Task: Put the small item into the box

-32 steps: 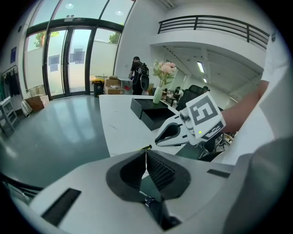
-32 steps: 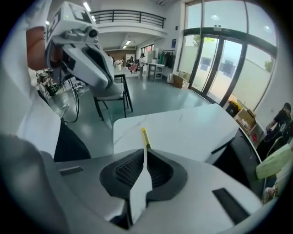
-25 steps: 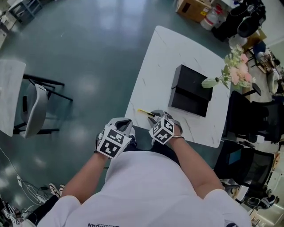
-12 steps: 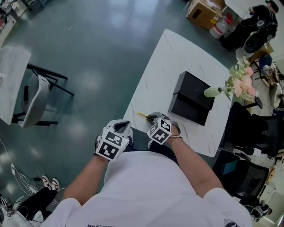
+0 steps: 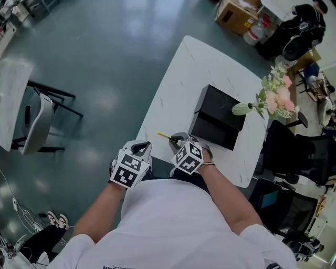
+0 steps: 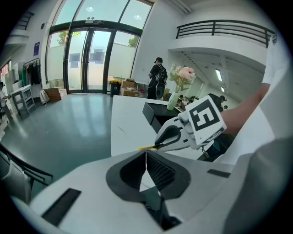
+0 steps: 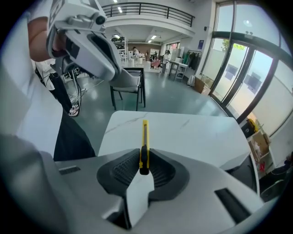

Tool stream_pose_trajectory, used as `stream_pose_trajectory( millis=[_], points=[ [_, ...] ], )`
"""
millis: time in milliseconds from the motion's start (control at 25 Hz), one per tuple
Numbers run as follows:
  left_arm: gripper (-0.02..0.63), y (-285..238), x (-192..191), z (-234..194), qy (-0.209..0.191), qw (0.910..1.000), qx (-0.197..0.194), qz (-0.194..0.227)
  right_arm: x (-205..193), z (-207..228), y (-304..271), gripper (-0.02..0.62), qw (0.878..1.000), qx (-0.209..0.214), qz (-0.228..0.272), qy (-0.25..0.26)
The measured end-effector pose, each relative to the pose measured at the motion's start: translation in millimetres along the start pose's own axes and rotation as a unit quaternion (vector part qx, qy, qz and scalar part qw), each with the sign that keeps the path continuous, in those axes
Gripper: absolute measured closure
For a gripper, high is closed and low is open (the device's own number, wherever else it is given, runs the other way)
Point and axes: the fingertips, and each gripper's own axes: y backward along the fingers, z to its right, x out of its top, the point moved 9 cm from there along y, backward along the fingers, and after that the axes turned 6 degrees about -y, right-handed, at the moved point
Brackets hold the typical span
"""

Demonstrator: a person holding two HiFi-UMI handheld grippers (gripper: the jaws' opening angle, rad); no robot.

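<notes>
The small item is a slim yellow utility knife (image 7: 144,137). My right gripper (image 7: 144,159) is shut on its black rear end, and the jaws have just been closing on it. The knife (image 5: 164,136) pokes out left of the right gripper (image 5: 177,140), just above the near edge of the white table (image 5: 173,89). An open black box (image 5: 216,116) sits further along the table, beyond the right gripper. My left gripper (image 6: 146,155) is shut with nothing in it and hangs off the table's near edge, beside the right gripper (image 6: 170,137).
A vase of pink and white flowers (image 5: 275,97) stands just past the box at the table's far right. A chair (image 5: 37,126) and another white table (image 5: 10,105) are at the left on the green floor. Cardboard boxes (image 5: 233,13) lie beyond the table.
The right gripper has risen a little with the yellow knife in its jaws. The left gripper has shifted slightly beside it.
</notes>
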Motion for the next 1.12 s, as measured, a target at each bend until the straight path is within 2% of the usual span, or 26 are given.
stream_pose_trajectory(
  millis=[240, 440, 720, 920, 1120],
  points=[
    [0.589, -26, 27, 17, 0.009, 0.9997, -0.02, 0.01, -16, 29, 47, 0.518, 0.999, -0.038, 0.03, -0.01],
    [0.589, -51, 53, 38, -0.01, 0.9993, -0.035, 0.013, -49, 62, 72, 0.518, 0.997, -0.074, 0.025, -0.026],
    [0.589, -70, 73, 60, -0.017, 0.999, -0.04, 0.009, -117, 107, 88, 0.518, 0.99, -0.109, -0.041, -0.076],
    [0.589, -78, 72, 73, -0.01, 0.9991, -0.04, 0.009, -152, 121, 79, 0.518, 0.987, -0.1, -0.082, -0.095],
    [0.589, -76, 67, 73, 0.003, 0.9995, -0.029, 0.014, -164, 124, 67, 0.518, 0.986, -0.089, -0.103, -0.092]
  ],
)
